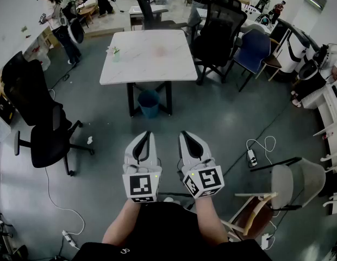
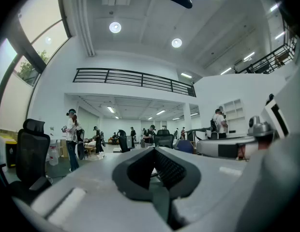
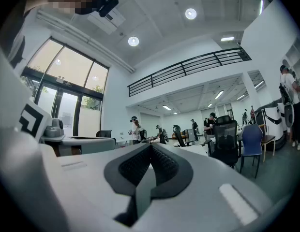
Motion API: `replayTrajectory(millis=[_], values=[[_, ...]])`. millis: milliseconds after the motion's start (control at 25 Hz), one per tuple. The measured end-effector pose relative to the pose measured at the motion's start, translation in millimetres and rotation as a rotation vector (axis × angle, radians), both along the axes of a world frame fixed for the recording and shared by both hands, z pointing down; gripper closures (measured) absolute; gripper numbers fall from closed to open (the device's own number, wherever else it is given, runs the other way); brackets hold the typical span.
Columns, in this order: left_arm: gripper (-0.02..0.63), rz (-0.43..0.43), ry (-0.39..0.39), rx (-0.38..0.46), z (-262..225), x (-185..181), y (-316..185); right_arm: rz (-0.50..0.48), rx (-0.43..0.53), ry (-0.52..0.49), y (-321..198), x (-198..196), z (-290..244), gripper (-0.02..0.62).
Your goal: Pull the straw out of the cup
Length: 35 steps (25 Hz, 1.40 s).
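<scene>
I hold my left gripper (image 1: 148,134) and my right gripper (image 1: 183,134) side by side low in the middle of the head view, close in front of my body, with my forearms cut off by the bottom edge. Each gripper's own view shows its two dark ribbed pads pressed together at the tips, with nothing pinched between them. Both views tilt up across the room toward the ceiling lights and balcony railing. The cup (image 1: 115,54) stands well away from both grippers in the upper part of the head view, near the left edge of the white table (image 1: 152,67). It is so small there that I can make out only a pale shape with a greenish bit on top. That bit may be the straw (image 1: 115,49), but I cannot tell how it sits. A faint pinkish patch on the tabletop is too blurred to name. A blue bin (image 1: 149,103) sits under the table between its dark legs, which partly hide it. A black office chair (image 1: 46,132) stands at the left, and people in the far background are too small to make out.
</scene>
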<state>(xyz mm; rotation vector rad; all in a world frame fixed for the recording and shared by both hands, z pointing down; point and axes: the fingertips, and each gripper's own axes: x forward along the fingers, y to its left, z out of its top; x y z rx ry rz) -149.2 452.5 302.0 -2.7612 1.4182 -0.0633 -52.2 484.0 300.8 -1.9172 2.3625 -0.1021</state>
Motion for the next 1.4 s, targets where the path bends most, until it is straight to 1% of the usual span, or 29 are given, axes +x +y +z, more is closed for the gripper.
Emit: replayTrajectory(millis=[320,480,600,1000,1240,1400], values=[[0.605,0.006,0.007,-0.011,1,-2,-4,-0.013,-0.010,0.007,-6,-6,0,0.598],[0.606,0.000,0.011,-0.017,5,-8,-9,0.021,0.000,-0.032,-12,-2,1,0.598],[0.606,-0.007,0.012,-0.019,7,-15,-17,0.040,0.002,-0.026,-19,-2,1,0.597],[0.606,-0.015,0.042,-0.025,13,-52,-57,0.070,0.021,-0.001,-53,-29,-1,0.597],[0.604,-0.012,0.056,-0.056,23,-59,-80,0.086,-0.010,0.010,-74,-31,11,0.597],[0.604,-0.038,0.053,-0.042,21,-57,-107,0.064,0.016,0.013,-104,-25,3,0.597]])
